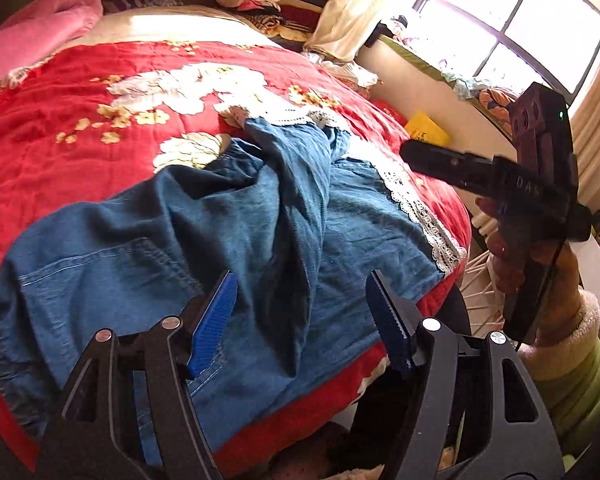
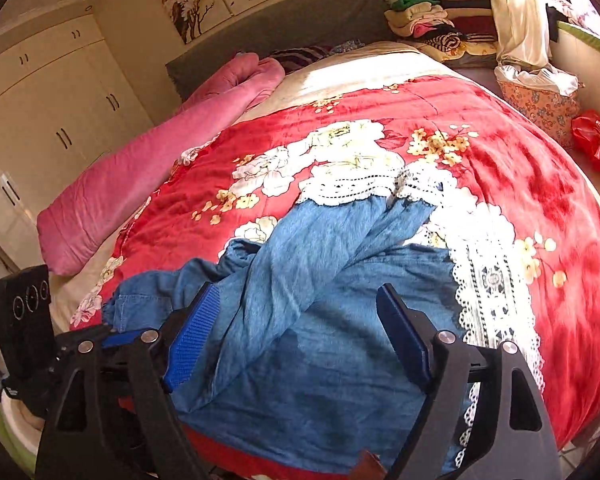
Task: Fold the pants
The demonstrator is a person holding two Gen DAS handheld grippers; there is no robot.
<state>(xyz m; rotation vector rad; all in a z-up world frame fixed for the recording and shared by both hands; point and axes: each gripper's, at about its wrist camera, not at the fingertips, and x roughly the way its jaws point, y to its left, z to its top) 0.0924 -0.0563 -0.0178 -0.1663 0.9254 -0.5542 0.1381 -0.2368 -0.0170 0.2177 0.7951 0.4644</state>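
Blue denim pants (image 1: 220,220) (image 2: 320,280) with white lace hems (image 2: 352,188) lie crumpled on a red floral bedspread (image 1: 60,120) (image 2: 520,184). One leg is twisted over the other. My left gripper (image 1: 300,292) hovers over the waist end near the bed's front edge, open, with nothing between its blue pads. My right gripper (image 2: 298,300) is also open above the legs, and the cloth below it is untouched. In the left wrist view a hand (image 1: 512,264) in a green sleeve holds the right gripper up at the right side.
A rolled pink blanket (image 2: 160,160) lies along the bed's left side. Folded clothes (image 2: 432,24) are stacked at the far right corner. A floral basket (image 2: 540,108) and a red bag (image 2: 594,140) stand by the window wall. A wardrobe (image 2: 40,100) lines the left.
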